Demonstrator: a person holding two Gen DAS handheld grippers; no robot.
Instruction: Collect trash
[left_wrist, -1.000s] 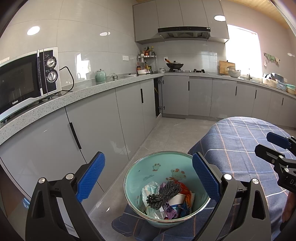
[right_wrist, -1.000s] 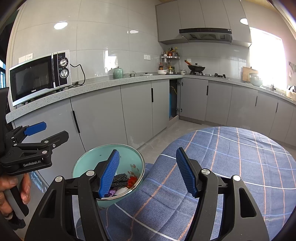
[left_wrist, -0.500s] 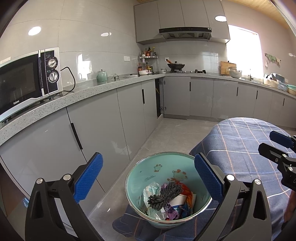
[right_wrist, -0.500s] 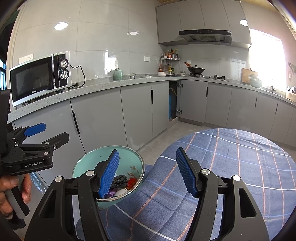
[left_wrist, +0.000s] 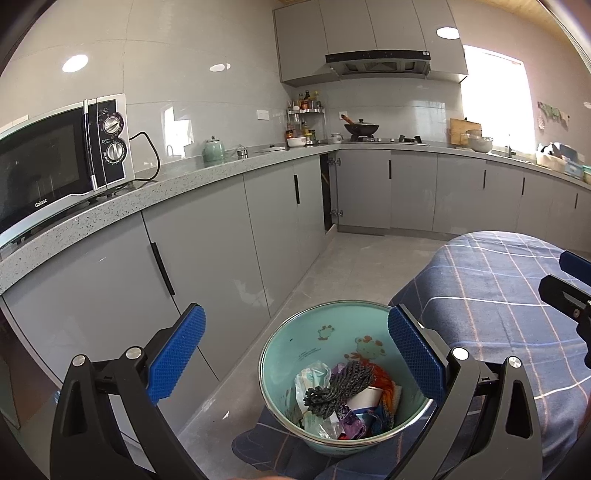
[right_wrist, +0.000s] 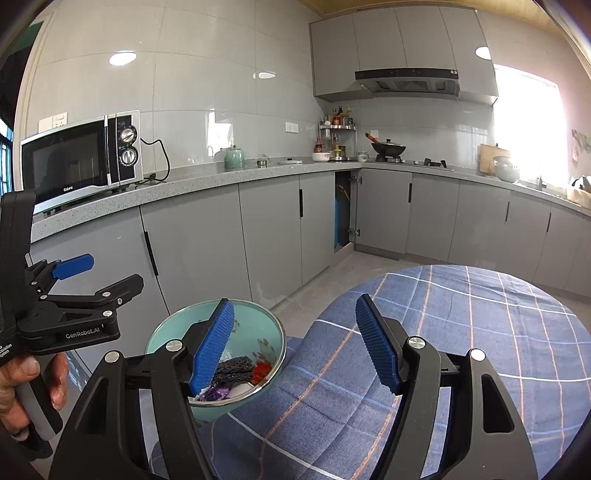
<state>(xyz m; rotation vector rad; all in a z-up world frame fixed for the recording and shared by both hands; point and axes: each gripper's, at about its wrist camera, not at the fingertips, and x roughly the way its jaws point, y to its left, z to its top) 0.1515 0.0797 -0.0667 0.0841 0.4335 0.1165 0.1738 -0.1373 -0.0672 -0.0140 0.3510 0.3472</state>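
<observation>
In the left wrist view, a microwave stood on the grey counter at the upper left. Lower down, the left gripper had its blue-padded jaws spread wide with nothing between the pads; they framed the teal bowl without touching it. The bowl sat at the lower centre on the near edge of the blue checked tablecloth. Inside it lay the collected trash: a dark knitted rag on top, crumpled plastic, a white cup and coloured wrappers. At the far right edge a blue tip of the right gripper showed over the cloth.

In the right wrist view, a hand at the lower left held the left gripper's handle. Right of it, the right gripper's jaws were opening, empty, above the cloth, its left pad overlapping the bowl in the picture. A wok stood on the stove at the upper right.
</observation>
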